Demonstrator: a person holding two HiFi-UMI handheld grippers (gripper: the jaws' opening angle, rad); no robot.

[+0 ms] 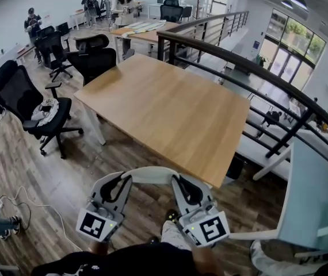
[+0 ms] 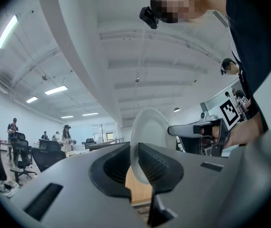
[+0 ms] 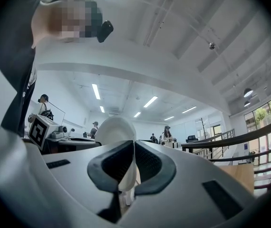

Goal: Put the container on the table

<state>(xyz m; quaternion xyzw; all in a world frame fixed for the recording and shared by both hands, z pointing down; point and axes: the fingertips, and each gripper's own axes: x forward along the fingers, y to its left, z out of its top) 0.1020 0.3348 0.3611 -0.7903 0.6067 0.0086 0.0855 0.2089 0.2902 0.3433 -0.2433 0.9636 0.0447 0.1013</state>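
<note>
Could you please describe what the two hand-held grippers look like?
Both the left gripper and right gripper have light grey rounded shells, black ribbed fingers and a white cube with black square markers. The person wears a dark top.

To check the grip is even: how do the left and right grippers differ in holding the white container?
The left gripper clamps the white container at its left end, the right gripper at its right end. Left jaws keep a slight gap; right jaws almost meet. Both grip its rim.

Bright, even room: daylight through windows [image 1: 295, 42] at two o'clock, ceiling strips [image 2: 7, 31] glaring, fisheye edges bent, dark-cornered.
</note>
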